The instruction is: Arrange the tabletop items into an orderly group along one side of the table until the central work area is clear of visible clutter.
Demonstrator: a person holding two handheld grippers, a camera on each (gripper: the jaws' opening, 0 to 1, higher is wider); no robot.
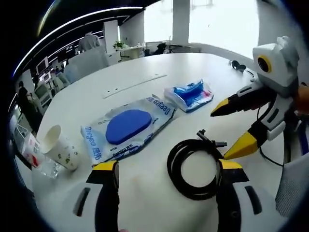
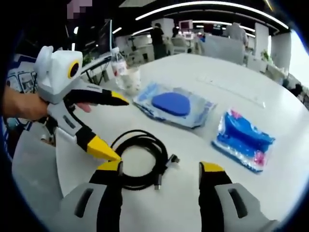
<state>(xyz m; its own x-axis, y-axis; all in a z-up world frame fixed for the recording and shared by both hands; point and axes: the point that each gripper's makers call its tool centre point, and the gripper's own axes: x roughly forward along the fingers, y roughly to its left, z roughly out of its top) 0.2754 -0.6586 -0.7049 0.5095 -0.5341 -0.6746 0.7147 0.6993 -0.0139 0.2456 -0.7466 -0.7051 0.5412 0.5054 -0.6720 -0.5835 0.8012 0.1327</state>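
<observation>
Both of my hand-held grippers are spread apart and empty: left hand-held gripper (image 1: 166, 171) and right hand-held gripper (image 2: 159, 169) hover over the white table (image 1: 145, 72), facing each other across the coiled black cable (image 1: 193, 166). The cable lies between them, near my left one's right jaw tip. Beyond it lie the clear bag with the blue pad (image 1: 126, 126) and, just beside that, the blue-and-white packet (image 1: 189, 95); a paper cup (image 1: 59, 146) stands by the table edge.

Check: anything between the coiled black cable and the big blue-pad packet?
Nothing. In the left gripper view, bare white table separates the coiled black cable from the blue-pad packet.
</observation>
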